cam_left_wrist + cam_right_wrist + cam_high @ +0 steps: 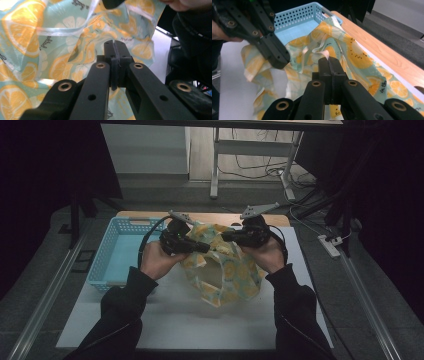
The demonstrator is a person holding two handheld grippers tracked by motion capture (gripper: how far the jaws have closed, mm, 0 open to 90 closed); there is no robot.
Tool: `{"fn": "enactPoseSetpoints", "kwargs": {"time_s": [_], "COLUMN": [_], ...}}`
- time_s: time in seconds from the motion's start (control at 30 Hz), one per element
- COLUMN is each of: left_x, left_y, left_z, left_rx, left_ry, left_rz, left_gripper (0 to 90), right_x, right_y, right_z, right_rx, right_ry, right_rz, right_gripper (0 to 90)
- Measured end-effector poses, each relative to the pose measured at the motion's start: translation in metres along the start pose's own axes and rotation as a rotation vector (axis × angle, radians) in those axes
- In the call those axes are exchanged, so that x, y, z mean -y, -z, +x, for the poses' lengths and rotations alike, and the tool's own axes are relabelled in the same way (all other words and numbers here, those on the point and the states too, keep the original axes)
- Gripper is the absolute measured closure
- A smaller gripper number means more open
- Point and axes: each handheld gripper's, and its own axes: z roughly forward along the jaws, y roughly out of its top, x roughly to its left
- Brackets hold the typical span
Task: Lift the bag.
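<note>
A soft bag (227,277) printed with yellow lemon slices on pale green hangs open above the white mat, held up between both grippers. My left gripper (204,248) is shut on the bag's upper left edge. In the left gripper view its jaws (115,45) are pressed together against the printed fabric (62,62). My right gripper (226,236) is shut on the upper right edge. In the right gripper view a pale strip of the bag (357,55) sticks out of its closed tips (329,61), and the left gripper (278,61) pinches the bag's far side.
A light blue perforated basket (112,255) stands at the left of the white mat (200,320), close to the bag. The wooden table edge (150,214) runs behind. Beyond are a dark floor, cables and a power strip (330,246).
</note>
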Motion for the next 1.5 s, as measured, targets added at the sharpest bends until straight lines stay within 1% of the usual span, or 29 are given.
{"fn": "enactPoseSetpoints", "kwargs": {"time_s": [0.07,0.17,0.27,0.37,0.53,0.7,0.87,1.0,1.07,1.13,1.2,1.3,1.37,1.43,1.5], "left_x": [-0.007,-0.016,-0.025,-0.032,-0.044,-0.059,-0.074,-0.082,-0.086,-0.090,-0.093,-0.092,-0.090,-0.089,-0.088], "left_y": [0.006,0.013,0.019,0.025,0.035,0.044,0.053,0.060,0.067,0.075,0.080,0.079,0.074,0.069,0.068], "left_z": [0.001,0.002,0.004,0.006,0.009,0.008,0.005,0.002,0.000,-0.001,-0.003,-0.005,-0.006,-0.006,-0.006], "left_rx": [-0.006,-0.003,0.002,-0.011,-0.016,-0.042,-0.060,-0.060,-0.043,-0.036,-0.048,-0.047,-0.050,-0.071,-0.077], "left_ry": [-0.002,0.003,0.013,0.007,0.002,0.008,0.004,-0.004,-0.006,-0.006,-0.008,-0.012,-0.023,-0.035,-0.031], "left_rz": [-0.005,-0.016,-0.023,-0.025,-0.045,-0.056,-0.074,-0.098,-0.126,-0.153,-0.156,-0.154,-0.140,-0.123,-0.120], "left_gripper": [89.9,89.9,89.9,89.9,89.9,89.8,89.8,89.8,89.8,89.8,89.8,89.8,89.8,89.7,89.8], "right_x": [-0.004,-0.010,-0.015,-0.020,-0.030,-0.042,-0.055,-0.065,-0.068,-0.071,-0.074,-0.078,-0.080,-0.081,-0.082], "right_y": [0.003,0.007,0.011,0.014,0.023,0.030,0.037,0.041,0.044,0.046,0.049,0.052,0.053,0.053,0.054], "right_z": [0.001,0.001,0.001,0.001,-0.001,-0.004,-0.006,-0.007,-0.006,-0.006,-0.005,-0.005,-0.004,-0.003,-0.002], "right_rx": [-0.006,-0.010,-0.005,0.005,0.025,0.050,0.058,0.066,0.072,0.079,0.083,0.088,0.101,0.104,0.111], "right_ry": [0.002,0.004,0.008,0.016,0.024,0.030,0.032,0.036,0.037,0.038,0.041,0.046,0.048,0.047,0.048], "right_rz": [-0.010,-0.020,-0.025,-0.028,-0.040,-0.051,-0.076,-0.090,-0.094,-0.099,-0.104,-0.112,-0.112,-0.111,-0.117], "right_gripper": [90.0,90.0,90.0,90.0,90.0,90.0,90.0,90.0,90.0,90.0,90.0,90.0,90.0,90.0,90.0]}}
